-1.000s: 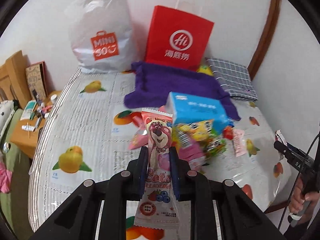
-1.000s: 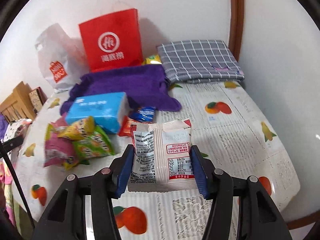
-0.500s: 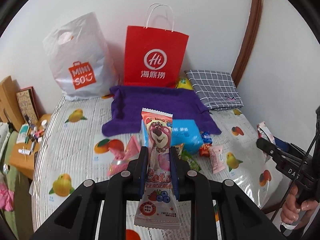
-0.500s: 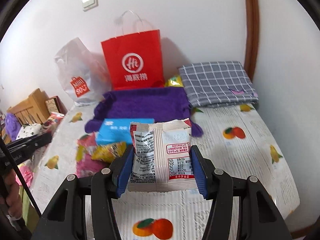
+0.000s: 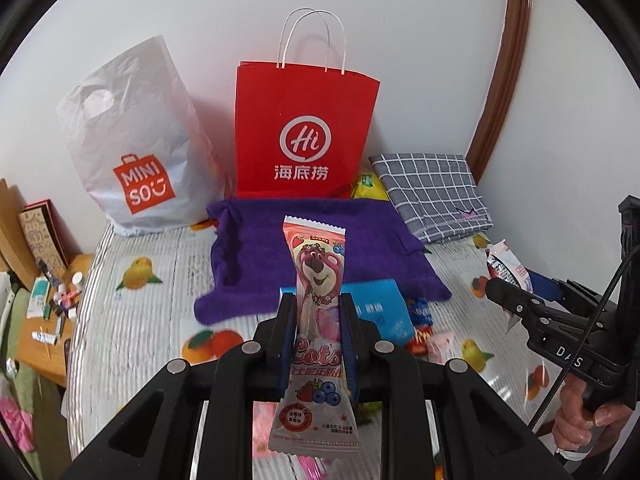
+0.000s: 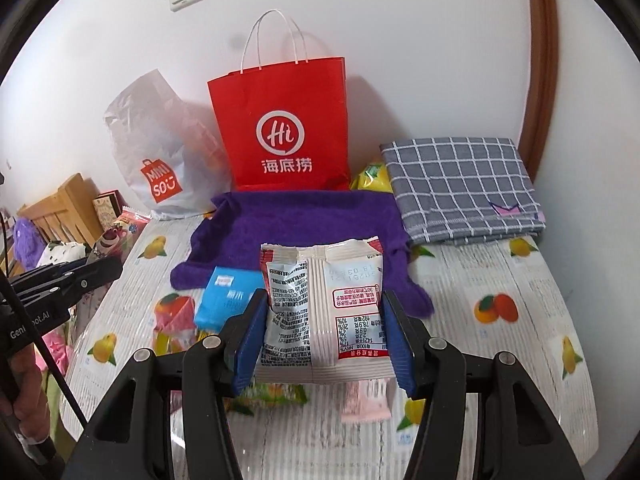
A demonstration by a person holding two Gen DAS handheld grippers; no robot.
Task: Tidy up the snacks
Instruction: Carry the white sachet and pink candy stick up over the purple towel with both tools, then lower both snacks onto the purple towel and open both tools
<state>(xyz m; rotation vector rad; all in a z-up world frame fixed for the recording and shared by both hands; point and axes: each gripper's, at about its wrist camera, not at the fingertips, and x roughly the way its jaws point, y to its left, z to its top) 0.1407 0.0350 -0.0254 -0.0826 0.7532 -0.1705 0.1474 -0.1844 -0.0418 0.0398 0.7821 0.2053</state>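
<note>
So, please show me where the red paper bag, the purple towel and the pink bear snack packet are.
red paper bag [image 5: 304, 128]: left wrist view, front face above the logo.
purple towel [image 6: 304, 220]: right wrist view, middle of the cloth.
pink bear snack packet [image 5: 318, 272]: left wrist view, the bear's face.

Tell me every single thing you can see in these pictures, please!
red paper bag: 1, red, white handles, upright at the wall
white plastic bag: 1, white, orange logo, left of the red bag
purple towel: 1, purple, on the table before the bags
checked cloth: 1, grey, folded, far right
blue pack: 1, blue, near the towel
yellow packet: 1, yellow, behind the towel
loose snacks: several, mixed, on the tablecloth
bear snack packet: 1, pink, in the left gripper
white snack packet: 1, white and red, in the right gripper
hand: 1, holding the right gripper's handle
</note>
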